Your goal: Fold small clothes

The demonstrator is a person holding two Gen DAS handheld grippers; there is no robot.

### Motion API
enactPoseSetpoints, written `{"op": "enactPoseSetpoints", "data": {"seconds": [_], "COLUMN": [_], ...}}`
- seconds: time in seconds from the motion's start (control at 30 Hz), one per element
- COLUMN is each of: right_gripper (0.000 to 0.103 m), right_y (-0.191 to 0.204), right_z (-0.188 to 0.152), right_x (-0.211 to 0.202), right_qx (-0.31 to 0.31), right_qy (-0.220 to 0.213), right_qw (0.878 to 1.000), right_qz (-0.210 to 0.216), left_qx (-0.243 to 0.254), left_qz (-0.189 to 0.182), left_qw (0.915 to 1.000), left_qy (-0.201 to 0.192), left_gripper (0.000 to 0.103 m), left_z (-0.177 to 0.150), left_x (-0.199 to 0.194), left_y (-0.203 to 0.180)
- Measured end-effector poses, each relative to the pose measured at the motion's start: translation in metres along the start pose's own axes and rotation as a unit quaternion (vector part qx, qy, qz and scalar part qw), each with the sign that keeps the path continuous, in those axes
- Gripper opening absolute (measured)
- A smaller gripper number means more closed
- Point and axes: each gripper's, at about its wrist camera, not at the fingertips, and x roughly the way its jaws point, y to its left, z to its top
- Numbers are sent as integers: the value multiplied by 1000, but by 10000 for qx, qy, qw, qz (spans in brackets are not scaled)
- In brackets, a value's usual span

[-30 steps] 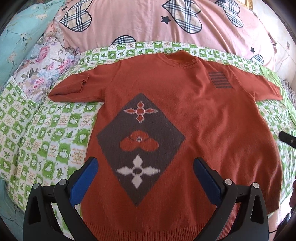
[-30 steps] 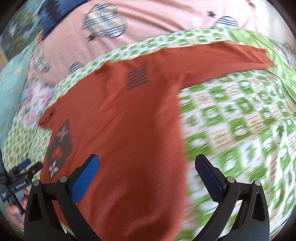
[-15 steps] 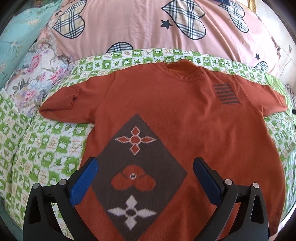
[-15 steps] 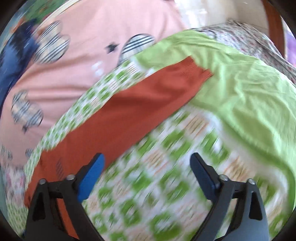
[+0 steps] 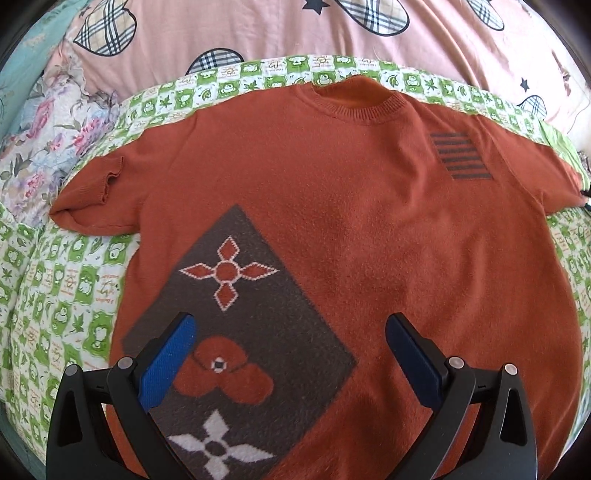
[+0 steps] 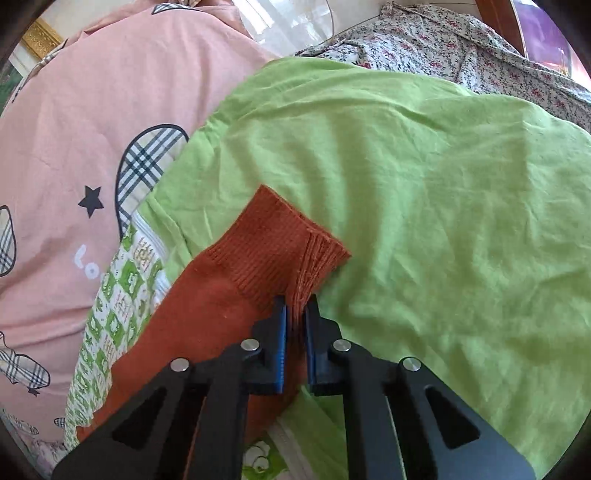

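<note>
A rust-orange knit sweater (image 5: 351, 229) lies flat, front up, on the bed, with a brown diamond panel of flower motifs (image 5: 236, 332) and a striped patch (image 5: 460, 157). Its left sleeve (image 5: 92, 195) is folded short. My left gripper (image 5: 291, 354) is open and empty, hovering over the lower chest. In the right wrist view my right gripper (image 6: 295, 314) is shut on the ribbed cuff (image 6: 280, 243) of the sweater's right sleeve, which lies on the green sheet.
A green-and-white checked blanket (image 5: 62, 306) lies under the sweater. A pink quilt with plaid hearts (image 5: 258, 29) is behind it. A plain light-green sheet (image 6: 424, 206) and a floral cloth (image 6: 480, 55) lie to the right. Floral pillows (image 5: 44, 140) sit at left.
My right gripper moved right along the sleeve to the cuff and closed on it. My left gripper moved forward over the sweater, staying open.
</note>
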Motion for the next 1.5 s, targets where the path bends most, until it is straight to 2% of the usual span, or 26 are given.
{"op": "enactPoseSetpoints", "data": {"seconds": [0.13, 0.3, 0.47, 0.63, 0.77, 0.97, 1.03, 1.07, 1.1, 1.17, 1.23, 1.3, 1.43, 1.5], "right_gripper": [9, 9, 9, 9, 9, 9, 14, 23, 43, 59, 59, 59, 59, 59], "right_y": [42, 121, 221, 313, 367, 418, 425, 428, 429, 423, 416, 405, 364, 335], "right_z": [-19, -83, -195, -311, -388, -451, -466, -472, -475, -474, -465, -449, -412, -393], "right_x": [-31, -61, -71, -62, -49, -18, -5, -1, 2, 2, -11, -27, -58, -74], "right_qx": [-536, -1223, -1856, -2392, -2681, -2709, -2541, -2466, -2386, -2152, -2164, -2234, -2137, -2108], "right_qy": [-133, 280, 1195, 2156, 2721, 3319, 3582, 3688, 3772, 3852, 3680, 3403, 2926, 2627], "right_qw": [9971, 9826, 9434, 8929, 8625, 8373, 8292, 8276, 8278, 8287, 8314, 8400, 8605, 8755], "right_qz": [532, 1367, 2475, 3145, 3319, 3396, 3458, 3438, 3400, 3443, 3557, 3588, 3582, 3465], "left_qx": [-15, -40, -174, -354, -497, -666, -684, -707, -735, -816, -926, -1087, -1372, -1504], "left_qz": [-102, -246, -380, -544, -673, -908, -956, -1038, -1130, -1320, -1548, -1773, -2041, -2074], "left_qw": [9999, 9997, 9991, 9978, 9964, 9934, 9928, 9919, 9906, 9877, 9836, 9781, 9692, 9666], "left_qy": [-9, -51, -105, -111, -130, -198, -207, -208, -216, -176, -79, 49, 133, 32], "left_gripper": [102, 102, 102, 102, 102, 102, 102, 102, 102, 102, 102, 102, 102, 100], "left_z": [2, -1, -6, -8, -9, -5, 0, 4, 9, 22, 35, 51, 80, 94], "left_x": [0, -3, -9, -14, -13, -6, 1, 5, 10, 24, 41, 60, 91, 102], "left_y": [-2, 0, 13, 34, 54, 75, 77, 78, 79, 82, 84, 86, 87, 89]}}
